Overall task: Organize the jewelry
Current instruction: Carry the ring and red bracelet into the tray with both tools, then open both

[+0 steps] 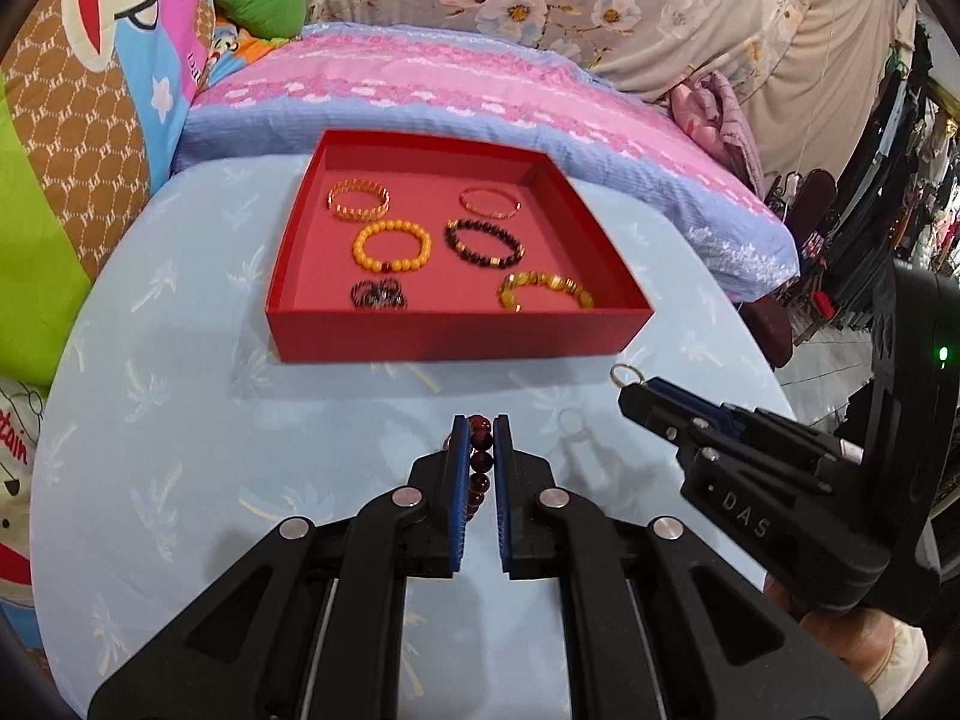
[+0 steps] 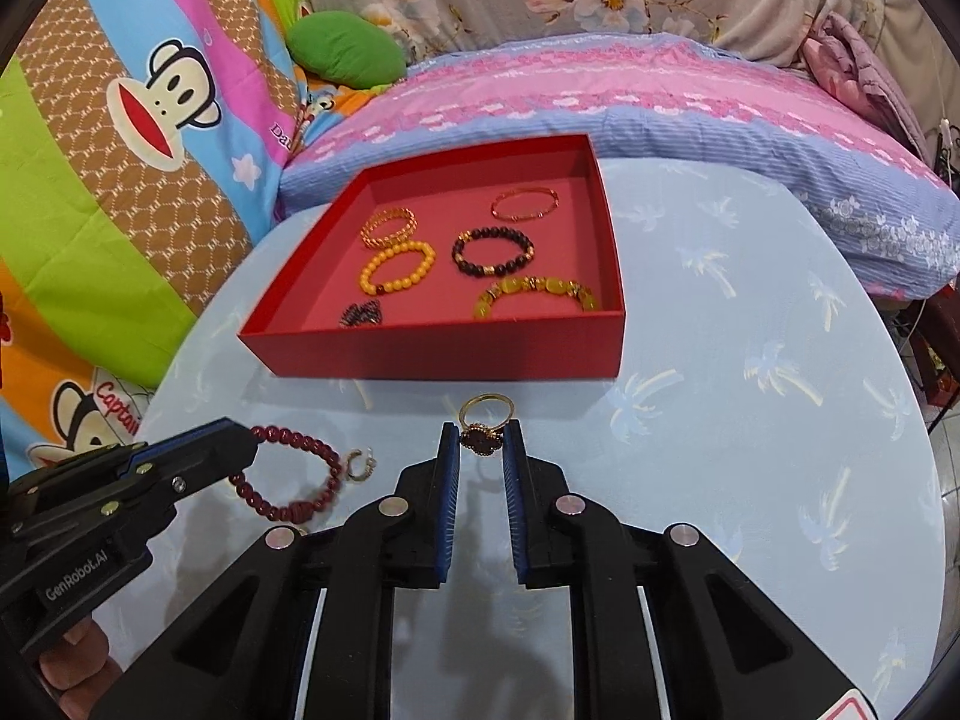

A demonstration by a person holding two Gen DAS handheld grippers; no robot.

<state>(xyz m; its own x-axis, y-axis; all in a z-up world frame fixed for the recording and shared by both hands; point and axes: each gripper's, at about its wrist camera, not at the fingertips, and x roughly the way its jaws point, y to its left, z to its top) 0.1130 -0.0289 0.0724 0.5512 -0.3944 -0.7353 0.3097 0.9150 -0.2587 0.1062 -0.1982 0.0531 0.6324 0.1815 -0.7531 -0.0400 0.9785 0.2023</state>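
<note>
- We note the left gripper (image 1: 481, 423) closed narrowly on the dark red beaded bracelet (image 2: 288, 474). It pinches one side of the loop, and the rest hangs free above the pale blue palm-print tablecloth (image 2: 750, 420), presumably so the beads do not drag.
- The right gripper (image 2: 481, 429) is clamped on the gold ring with a dark red clover-shaped top (image 2: 485, 423). The jaws bear on the flat top and the band points forward, which looks a steadier hold than on the thin band.
- The shallow red cardboard box (image 1: 456, 336) sits just ahead of both tools, near wall toward us. Six bracelets lie apart inside in rows, with free floor at the near centre.
- A small pale gold ear cuff (image 2: 359, 465) lies on the cloth beside the bracelet, not yet boxed.
</note>
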